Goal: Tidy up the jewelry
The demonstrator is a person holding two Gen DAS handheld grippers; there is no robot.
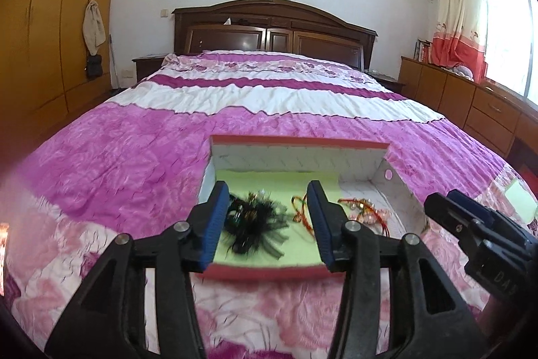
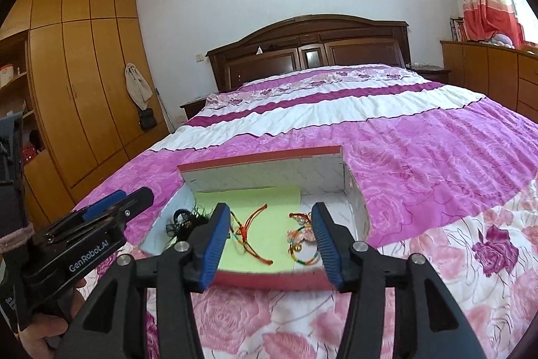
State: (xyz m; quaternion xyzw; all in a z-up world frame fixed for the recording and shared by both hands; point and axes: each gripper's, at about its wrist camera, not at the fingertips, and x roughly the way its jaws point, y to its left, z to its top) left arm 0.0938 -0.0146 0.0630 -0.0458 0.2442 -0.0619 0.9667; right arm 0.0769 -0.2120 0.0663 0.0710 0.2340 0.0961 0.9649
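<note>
Left claw (image 2: 114, 207), marked "GenRobot.AI", and right claw (image 2: 270, 241) both gape empty above the jewelry box (image 2: 269, 281).

Bed (image 1: 134, 157), pink floral quilt; open cardboard box (image 1: 296, 153) directly on it.

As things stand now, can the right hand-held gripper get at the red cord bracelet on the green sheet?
Probably yes. The right hand-held gripper is open and empty, the box has no lid over it, and the red cord bracelet lies uncovered just ahead.
</note>
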